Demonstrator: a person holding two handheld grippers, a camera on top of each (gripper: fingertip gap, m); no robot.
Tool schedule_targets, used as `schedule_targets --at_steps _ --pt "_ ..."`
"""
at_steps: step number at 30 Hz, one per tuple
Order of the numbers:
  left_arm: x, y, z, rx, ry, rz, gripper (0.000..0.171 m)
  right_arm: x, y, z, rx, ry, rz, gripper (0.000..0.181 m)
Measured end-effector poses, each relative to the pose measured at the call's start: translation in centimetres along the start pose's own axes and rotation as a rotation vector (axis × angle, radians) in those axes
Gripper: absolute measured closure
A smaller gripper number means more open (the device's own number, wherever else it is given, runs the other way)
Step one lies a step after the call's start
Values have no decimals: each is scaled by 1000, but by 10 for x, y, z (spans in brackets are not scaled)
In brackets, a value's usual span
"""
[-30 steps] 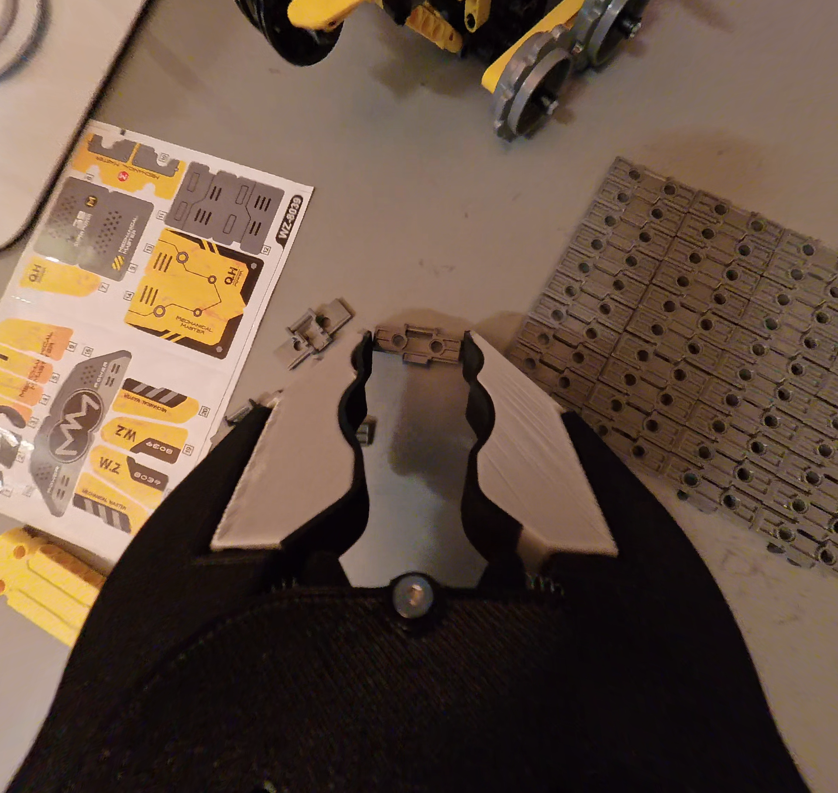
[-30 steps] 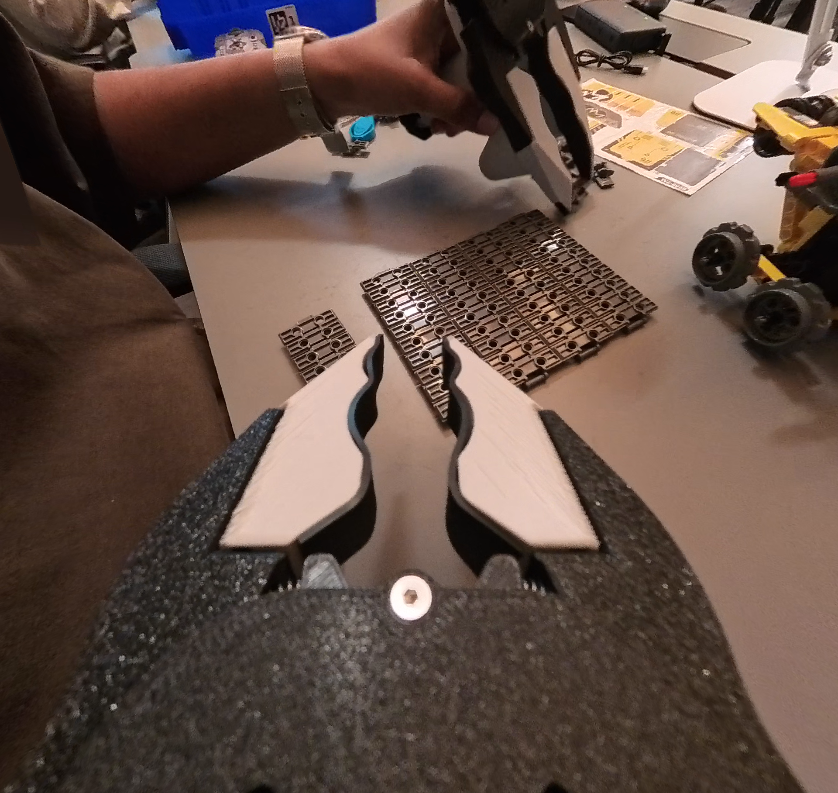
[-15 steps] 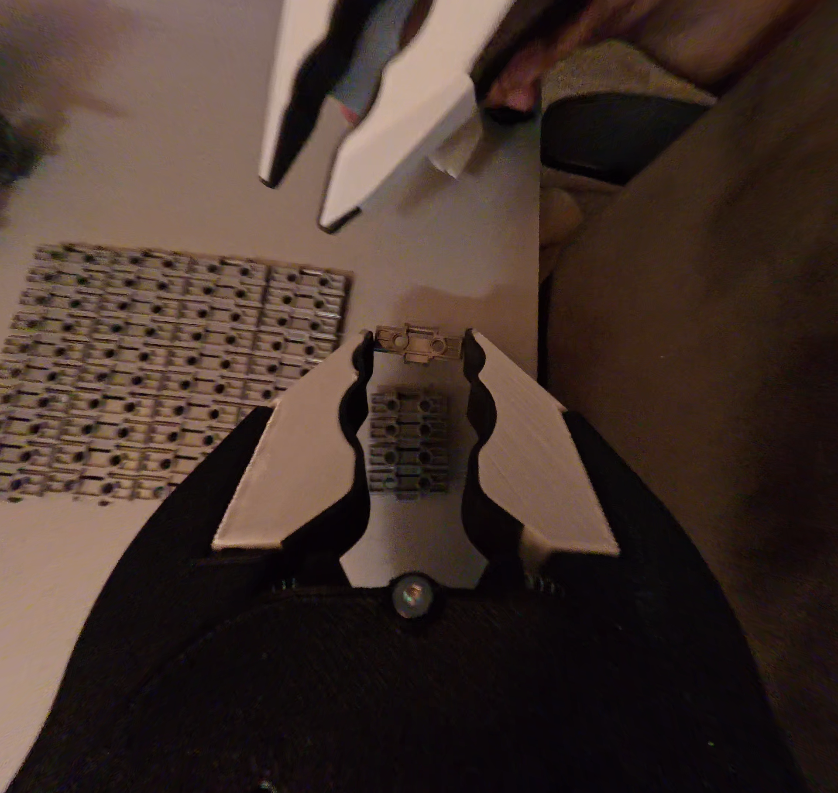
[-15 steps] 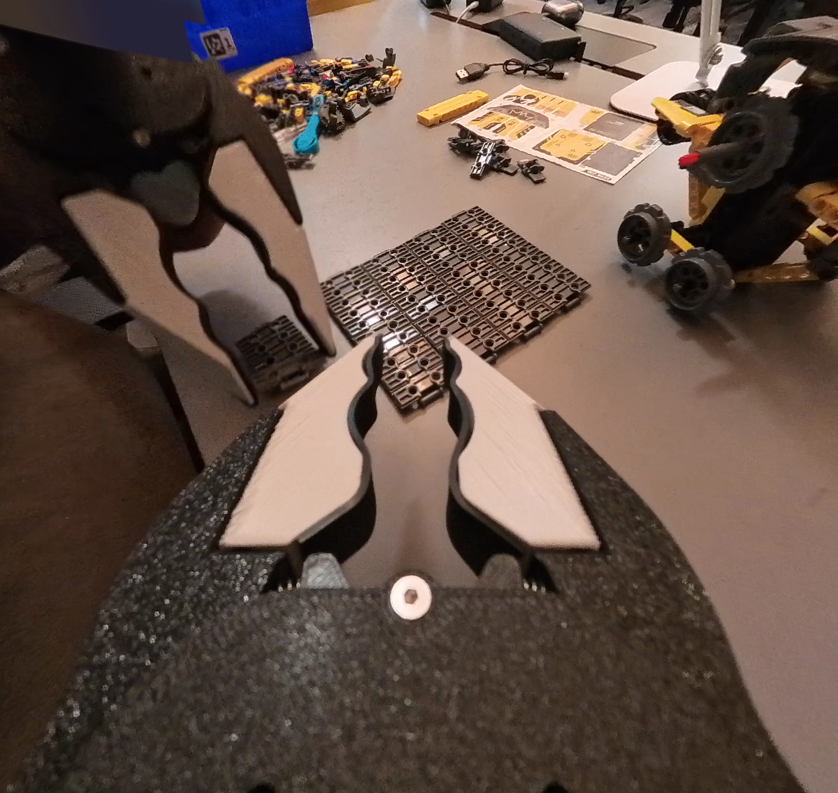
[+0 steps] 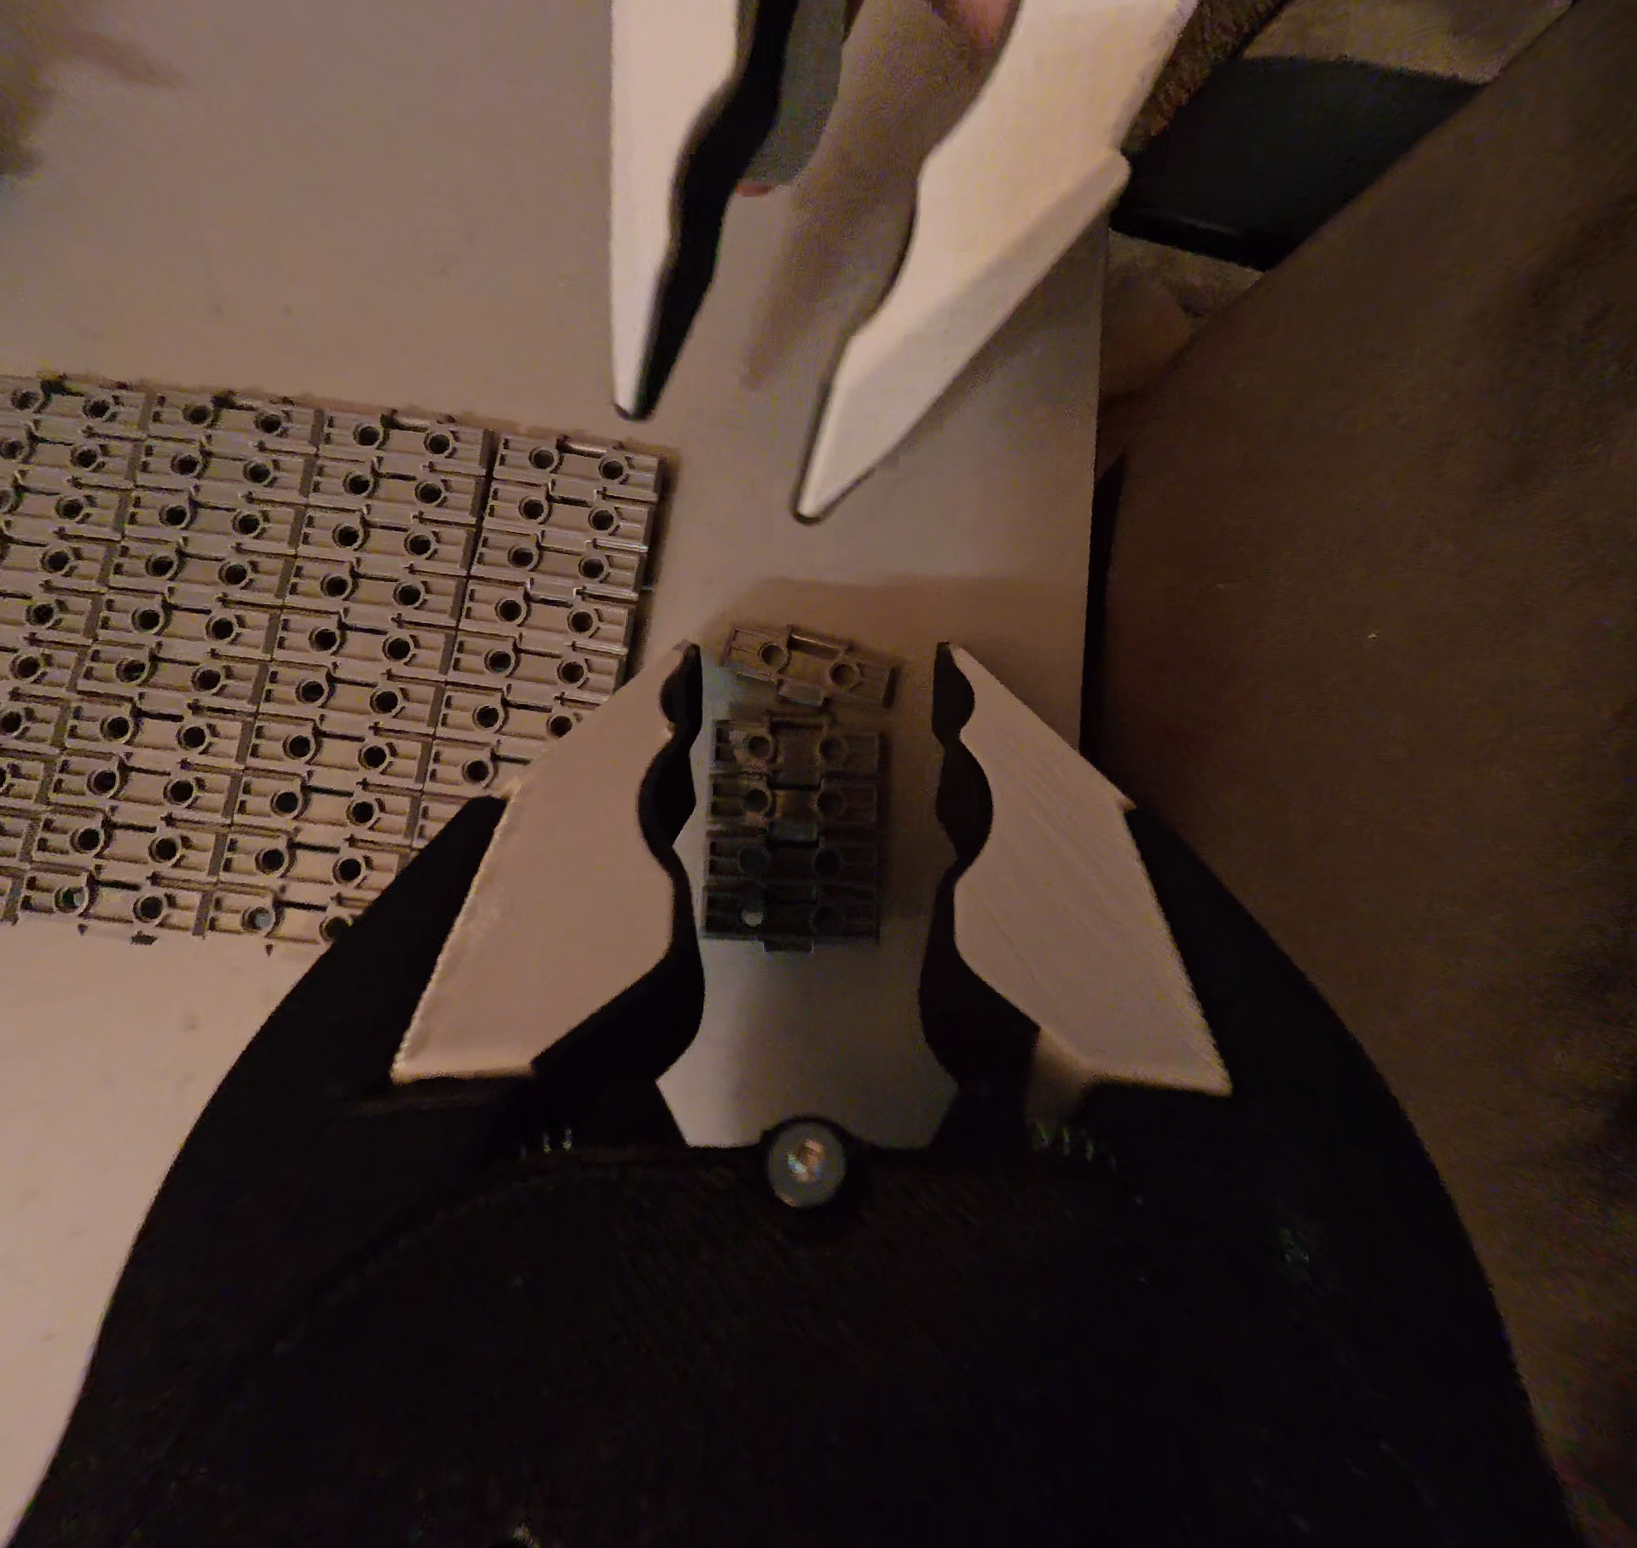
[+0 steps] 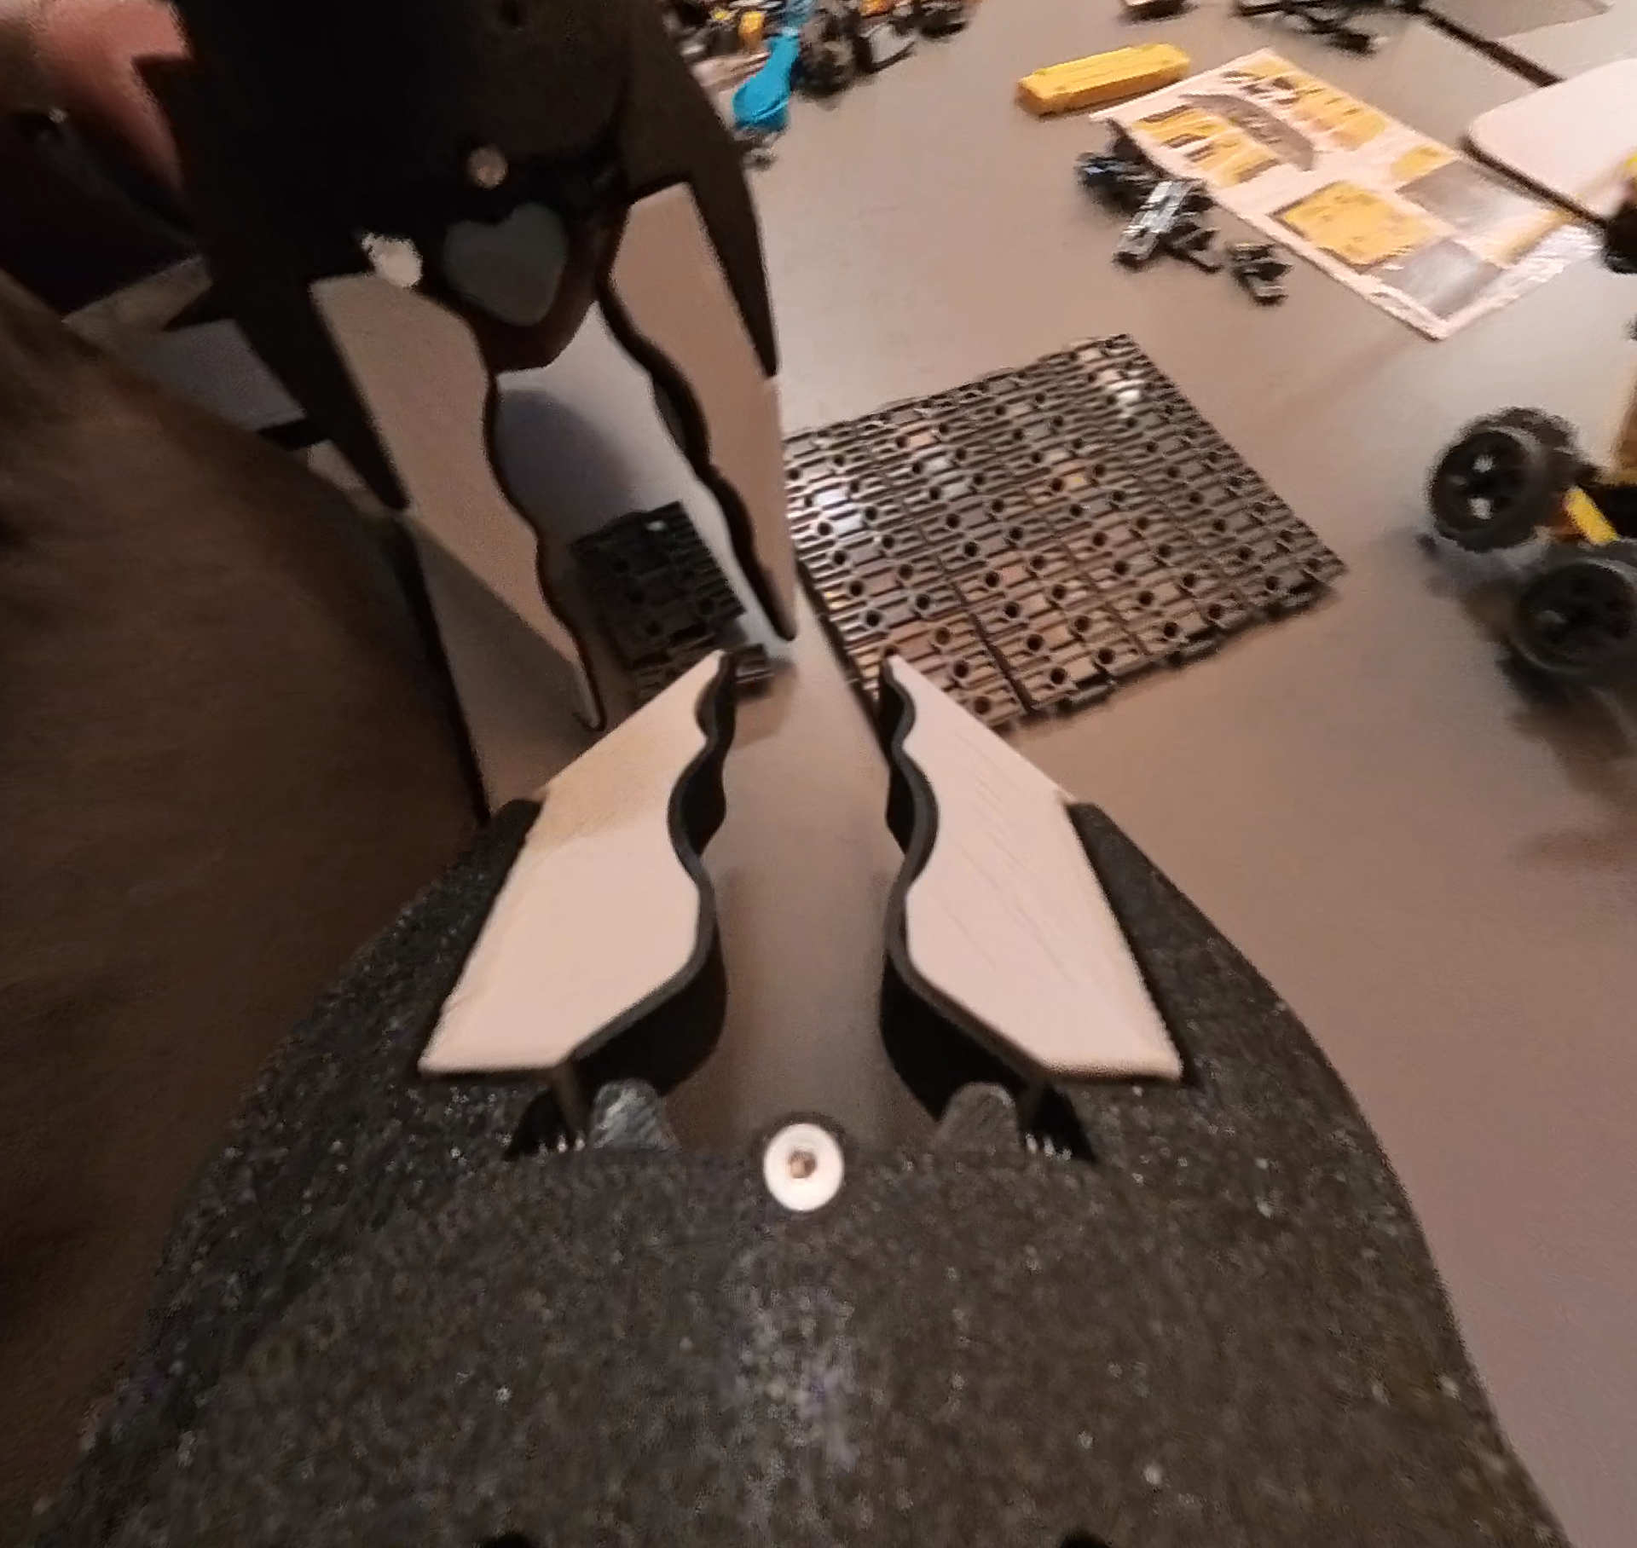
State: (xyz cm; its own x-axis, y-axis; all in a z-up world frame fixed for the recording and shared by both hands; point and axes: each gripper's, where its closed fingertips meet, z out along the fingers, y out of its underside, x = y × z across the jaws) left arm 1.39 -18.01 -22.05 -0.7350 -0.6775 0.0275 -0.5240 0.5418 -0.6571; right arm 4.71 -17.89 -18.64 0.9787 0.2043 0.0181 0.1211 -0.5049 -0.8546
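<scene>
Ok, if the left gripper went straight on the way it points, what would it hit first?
Probably the single grey plastic track link framed between the open fingertips of the left gripper, then the small grey block of joined links on the pale table. Height above them is unclear.

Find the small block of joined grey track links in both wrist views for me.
Left wrist view: small track-link block lies lower centre, between the left gripper fingers.
Right wrist view: it sits left of centre, between the left gripper's fingers.
Shared landmark: the large track-link mat beside it.
</scene>
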Motion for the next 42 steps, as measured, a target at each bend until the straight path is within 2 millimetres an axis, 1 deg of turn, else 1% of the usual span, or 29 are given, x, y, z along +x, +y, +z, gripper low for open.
schedule_targets --at_steps 4,8,12,16,19,22,27,40,42 --pt "-5 4 -14 38 -15 -35 119 -16 2 8 -75 -99 -67 146" --pt "-5 14 -20 55 -25 -48 119 -28 5 19 -134 -151 -108 135" --pt "-4 17 -18 72 -22 -40 118 -30 12 28 -190 -158 -126 132" --pt "-5 18 -13 68 -18 -19 119 -29 18 33 -219 -163 -101 137" --pt "-6 19 -10 62 -15 -4 124 -29 22 34 -238 -177 -104 143" --pt "-5 20 -9 66 -3 2 129 -31 21 33 -235 -195 -116 143" --pt "-5 20 -10 85 12 -3 133 -36 12 33 -177 -262 -129 142" --pt "-4 21 -10 84 23 13 133 -36 19 39 -216 -323 -185 142" --pt "-4 21 -10 84 21 13 133 -36 20 38 -222 -320 -184 134"
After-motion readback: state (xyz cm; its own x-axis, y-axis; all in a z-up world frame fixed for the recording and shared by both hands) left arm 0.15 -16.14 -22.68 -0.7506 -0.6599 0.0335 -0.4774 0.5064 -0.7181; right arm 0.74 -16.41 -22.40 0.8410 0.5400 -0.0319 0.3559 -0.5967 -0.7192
